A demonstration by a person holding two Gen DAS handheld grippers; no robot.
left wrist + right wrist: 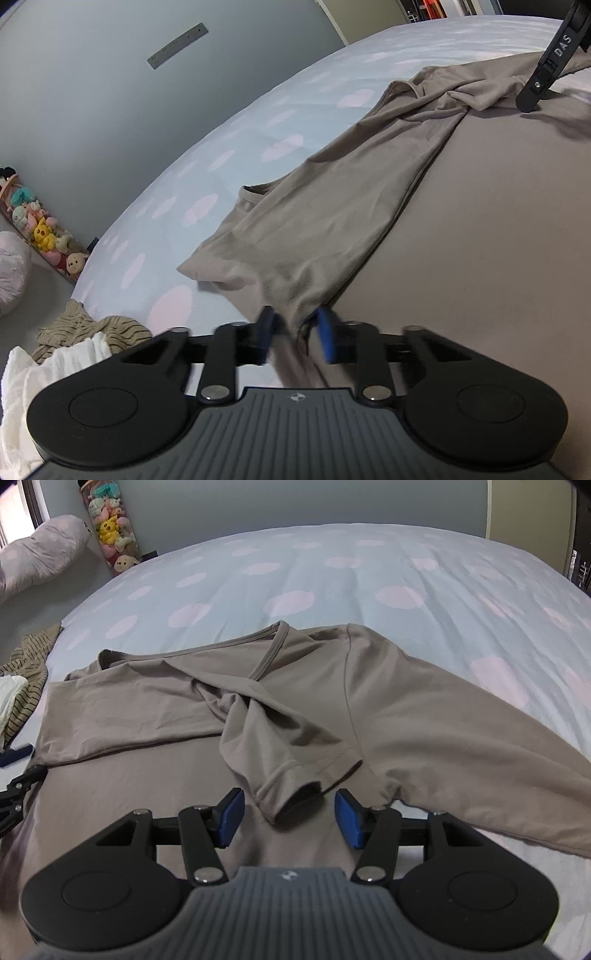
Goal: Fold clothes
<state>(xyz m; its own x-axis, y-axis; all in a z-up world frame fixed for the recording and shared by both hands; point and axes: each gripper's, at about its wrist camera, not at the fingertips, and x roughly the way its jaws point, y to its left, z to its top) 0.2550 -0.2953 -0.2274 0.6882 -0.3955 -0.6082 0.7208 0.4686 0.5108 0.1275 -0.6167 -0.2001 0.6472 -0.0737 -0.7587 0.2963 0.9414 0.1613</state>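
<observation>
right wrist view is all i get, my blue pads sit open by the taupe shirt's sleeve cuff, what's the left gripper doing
Observer: The left gripper is pinching a bunched fold of the taupe long-sleeved shirt.
Operator: which part of it
Observer: The end of the sleeve folded across the body, near the edge closest to the person.
Operator: anything beyond it
Observer: A crumpled white cloth overlaps the striped garment at the bed's edge.

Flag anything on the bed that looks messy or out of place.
The taupe shirt is not flat: one sleeve lies twisted across the chest, bunching fabric below the neckline. A striped garment and white cloth sit crumpled at the bed's left edge.
</observation>
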